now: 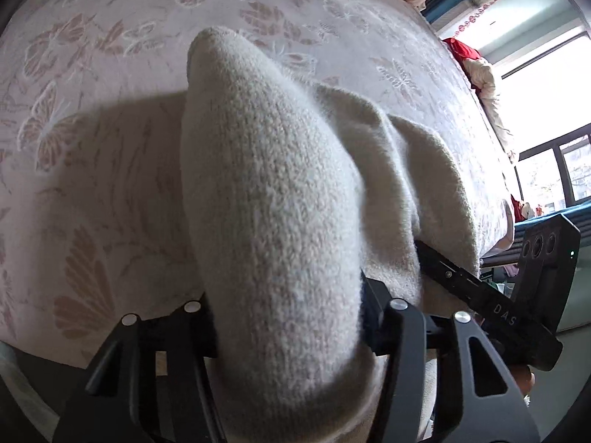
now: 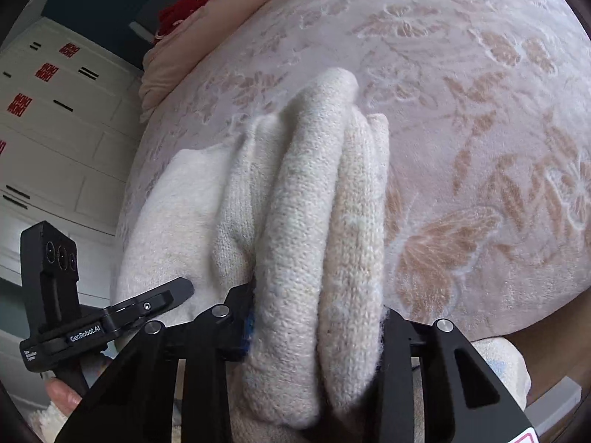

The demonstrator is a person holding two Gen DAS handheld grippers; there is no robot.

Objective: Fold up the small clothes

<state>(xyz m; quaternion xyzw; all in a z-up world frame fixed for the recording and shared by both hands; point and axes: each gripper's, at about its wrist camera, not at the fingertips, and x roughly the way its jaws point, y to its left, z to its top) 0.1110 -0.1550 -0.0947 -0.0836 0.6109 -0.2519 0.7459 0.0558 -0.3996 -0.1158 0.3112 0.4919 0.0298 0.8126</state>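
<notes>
A cream knitted garment (image 1: 273, 192) fills the left wrist view, bunched into thick folds that hang toward the pink bed. My left gripper (image 1: 290, 317) is shut on one thick fold of it; the fingertips are buried in the knit. In the right wrist view the same garment (image 2: 317, 199) runs up between the jaws in several ridges. My right gripper (image 2: 317, 328) is shut on those folds. The other gripper shows beside each one, at the right in the left wrist view (image 1: 480, 288) and at the left in the right wrist view (image 2: 110, 317), touching the cloth.
The pink bedspread (image 1: 110, 55) with a butterfly pattern lies under the garment. A pink quilt and a red cloth (image 2: 184, 11) lie at the bed's far end. White drawers (image 2: 48, 118) stand at the left. Bright windows (image 1: 546, 118) are at the right.
</notes>
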